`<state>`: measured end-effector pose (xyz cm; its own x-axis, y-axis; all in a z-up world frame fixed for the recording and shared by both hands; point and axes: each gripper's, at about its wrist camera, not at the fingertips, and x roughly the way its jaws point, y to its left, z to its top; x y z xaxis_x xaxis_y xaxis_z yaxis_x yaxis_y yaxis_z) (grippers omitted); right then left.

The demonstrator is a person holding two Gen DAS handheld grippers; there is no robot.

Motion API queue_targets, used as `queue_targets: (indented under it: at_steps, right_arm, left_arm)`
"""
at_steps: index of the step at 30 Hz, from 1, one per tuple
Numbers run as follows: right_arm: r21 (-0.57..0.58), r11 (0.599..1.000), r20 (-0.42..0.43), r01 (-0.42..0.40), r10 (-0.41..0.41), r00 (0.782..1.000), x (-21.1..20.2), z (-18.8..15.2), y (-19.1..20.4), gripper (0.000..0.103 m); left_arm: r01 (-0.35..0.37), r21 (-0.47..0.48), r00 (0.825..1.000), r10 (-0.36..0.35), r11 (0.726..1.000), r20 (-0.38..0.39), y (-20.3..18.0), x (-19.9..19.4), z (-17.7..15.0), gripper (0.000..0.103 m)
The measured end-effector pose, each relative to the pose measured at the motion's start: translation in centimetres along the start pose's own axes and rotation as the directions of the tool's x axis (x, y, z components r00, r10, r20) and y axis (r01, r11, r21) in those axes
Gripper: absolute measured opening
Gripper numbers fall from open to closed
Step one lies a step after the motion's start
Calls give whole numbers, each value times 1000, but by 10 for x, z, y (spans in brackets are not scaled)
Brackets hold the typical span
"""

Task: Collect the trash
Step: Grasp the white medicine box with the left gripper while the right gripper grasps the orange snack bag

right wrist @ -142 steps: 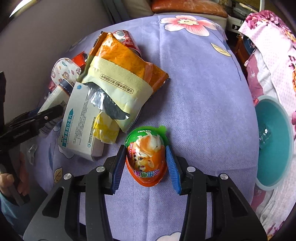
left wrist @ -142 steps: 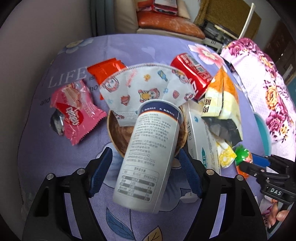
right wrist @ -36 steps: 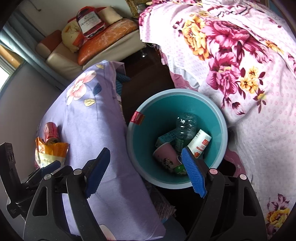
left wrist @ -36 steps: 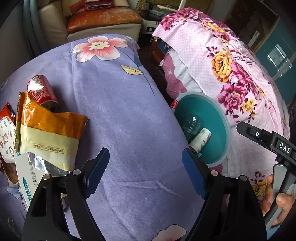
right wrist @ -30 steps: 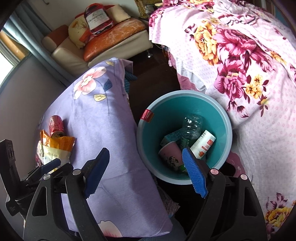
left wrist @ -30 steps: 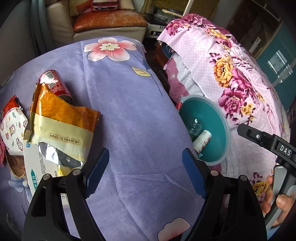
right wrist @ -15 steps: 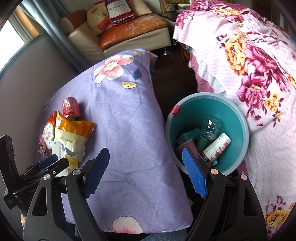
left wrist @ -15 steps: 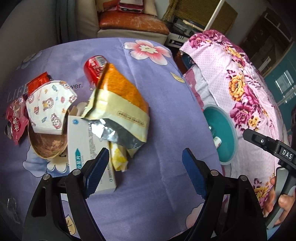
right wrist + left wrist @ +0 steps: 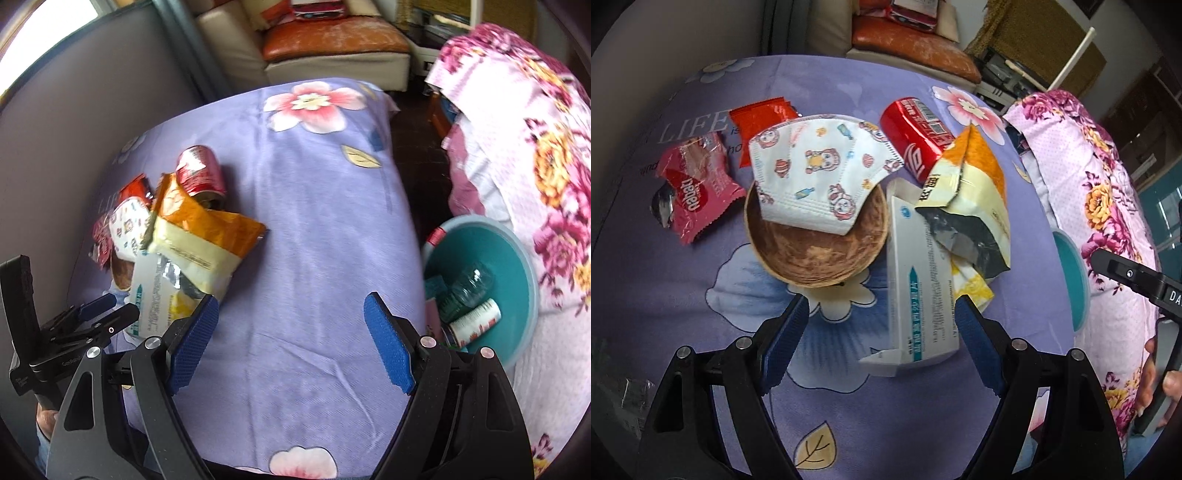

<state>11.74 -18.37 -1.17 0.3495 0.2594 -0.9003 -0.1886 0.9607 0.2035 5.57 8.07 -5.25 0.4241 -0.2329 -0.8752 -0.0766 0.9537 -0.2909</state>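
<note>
- Left gripper (image 9: 882, 325): fingers spread wide with nothing between them, held above the purple flowered cloth covering the surface (image 9: 879, 413), just short of the litter.
- Right gripper (image 9: 291, 338): fingers likewise wide apart and empty, over a bare stretch of the cloth between the litter and the bin.
- Wooden bowl (image 9: 820, 254): round, brown inside, lying on the cloth directly ahead of the left gripper's fingers.
- Face mask (image 9: 820, 173): white with cartoon prints, folded, draped over the far rim of the wooden bowl.
- Pink wrapper (image 9: 696, 184): crumpled, left of the bowl, touching the cloth.
- Red-orange wrapper (image 9: 757, 122): flat, behind the face mask and partly under it.
- Red can (image 9: 916, 138): lying on its side behind the mask's right end, beside the snack bag.
- Snack bag (image 9: 975, 199): orange and cream, torn open with its silver lining showing, resting across the far end of the white carton.
- White carton (image 9: 919, 291): long box with teal print, one end flap open, lying right of the bowl, close to the left gripper's right finger.
- Yellow wrapper (image 9: 973, 286): small, tucked between carton and snack bag.
- Teal bin (image 9: 524, 280): off the surface's right edge beside a floral-covered bed (image 9: 535, 155); holds a clear bottle (image 9: 467, 288), a white tube-shaped container (image 9: 476, 323) and other scraps.
- Person's hand (image 9: 1156, 376): seen at the right edge, on the right gripper's handle.
</note>
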Motion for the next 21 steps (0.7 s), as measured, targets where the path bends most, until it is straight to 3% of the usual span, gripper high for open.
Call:
queue_targets:
  at_steps: [12,21]
  right_arm:
    - [-197,977,-30,-80,76,997,47,44,67,77]
    - [-284,952,-61,-110,96,993,83,55,89,77]
  left_arm:
    - [101,-21,994,-102,995,-27,18,7,-14,82]
    - [139,-66,988,-143,988,-53,29,20,-19,82]
